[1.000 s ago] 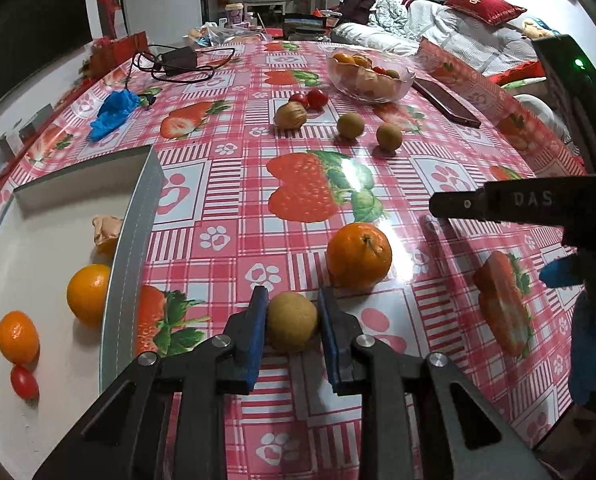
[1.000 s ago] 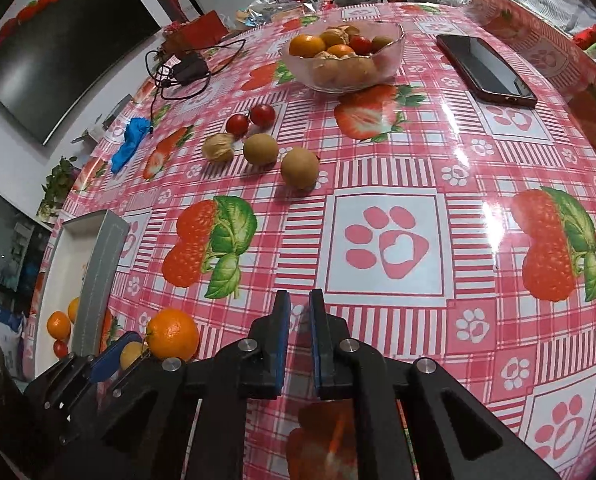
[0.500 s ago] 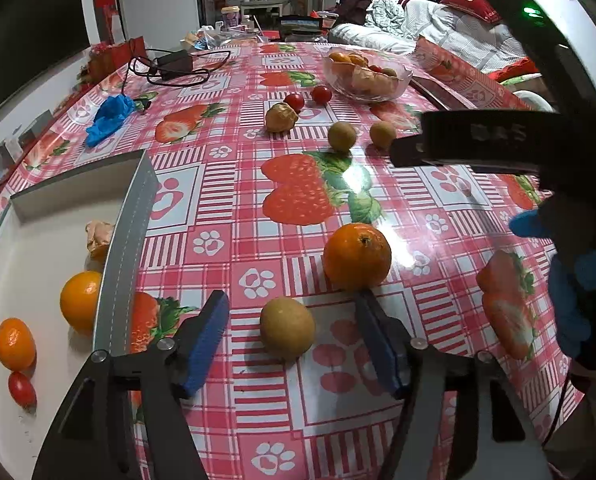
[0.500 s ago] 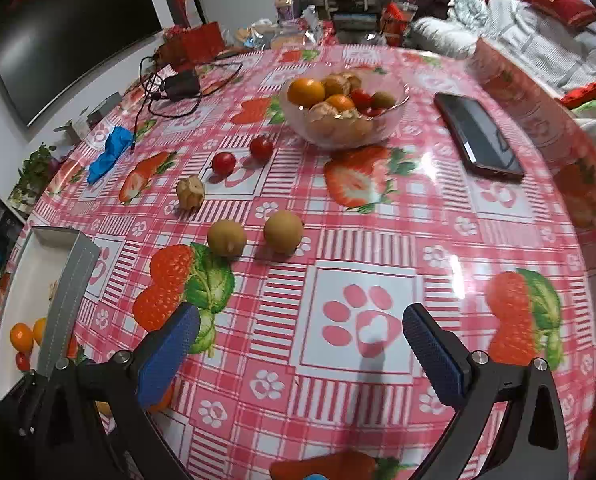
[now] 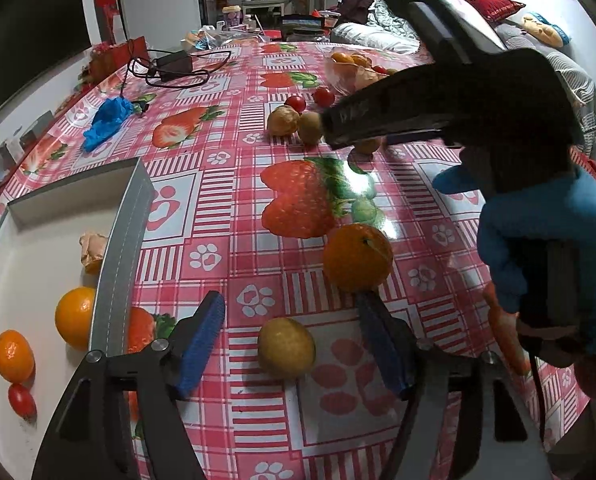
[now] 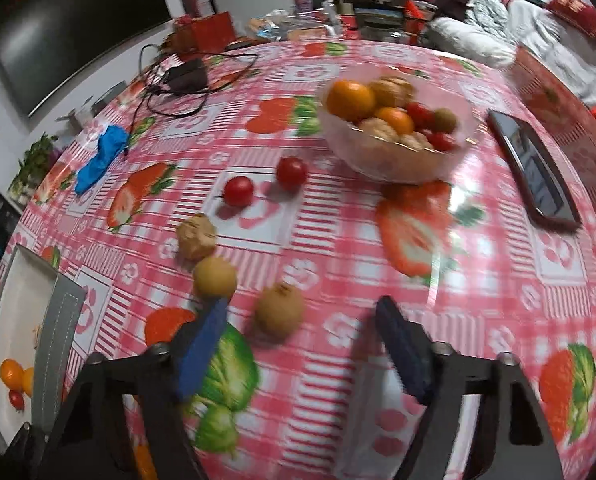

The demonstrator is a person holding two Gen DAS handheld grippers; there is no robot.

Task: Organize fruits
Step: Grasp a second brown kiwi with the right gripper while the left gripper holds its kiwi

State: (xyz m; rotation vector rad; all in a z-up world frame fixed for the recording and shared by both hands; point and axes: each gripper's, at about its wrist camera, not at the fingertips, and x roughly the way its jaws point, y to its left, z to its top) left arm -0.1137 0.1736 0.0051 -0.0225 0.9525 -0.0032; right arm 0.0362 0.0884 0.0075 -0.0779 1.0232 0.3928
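Our left gripper (image 5: 293, 344) is opening, a yellow fruit (image 5: 285, 347) lying loose between its jaws. Our right gripper (image 6: 302, 348) is closing around a brown fruit (image 6: 279, 311), untouched; next we should centre it.

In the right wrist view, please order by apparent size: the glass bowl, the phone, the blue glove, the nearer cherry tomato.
1. glass bowl, largest.
2. phone and blue glove: they look similar, both lie near the warped edges, so I do not rank them.
3. nearer cherry tomato, clearly smallest.
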